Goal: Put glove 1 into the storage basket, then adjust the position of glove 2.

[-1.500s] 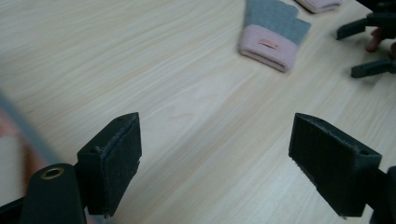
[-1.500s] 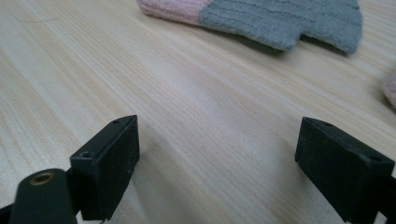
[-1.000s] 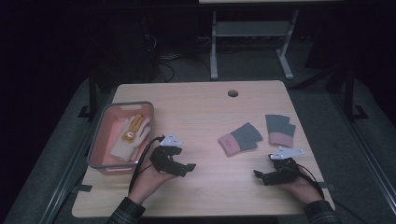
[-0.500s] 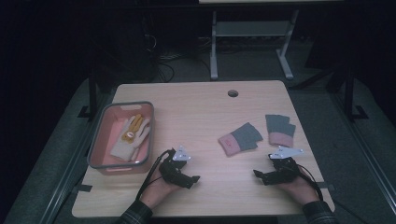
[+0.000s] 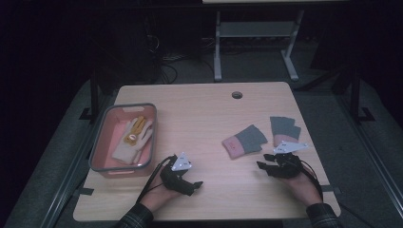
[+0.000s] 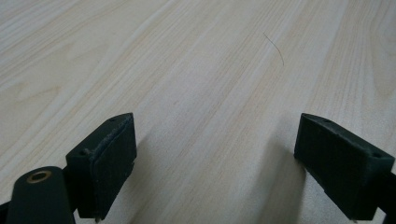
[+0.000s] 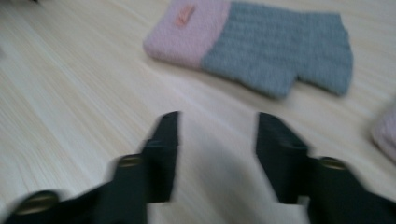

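Observation:
Two grey fingerless gloves with pink cuffs lie flat on the wooden table (image 5: 204,114) at the right, one (image 5: 244,141) beside the other (image 5: 283,130). My right gripper (image 5: 262,166) rests just in front of them. Its jaws have just been closing, but a gap still shows with nothing in it (image 7: 218,119), and the nearer glove (image 7: 261,42) lies beyond its tips. My left gripper (image 5: 196,184) sits low over bare wood near the front edge. Its jaws have just been opening and stand wide apart and empty (image 6: 215,126).
A pink bin (image 5: 105,142) at the table's left holds a white and yellow glove (image 5: 133,140). A round cable hole (image 5: 237,95) is at the far edge. The pink cuff of the second glove (image 7: 385,135) shows at the right of the right gripper view.
My left hand has sunk and drawn back toward the table's near edge. The right hand has kept its place.

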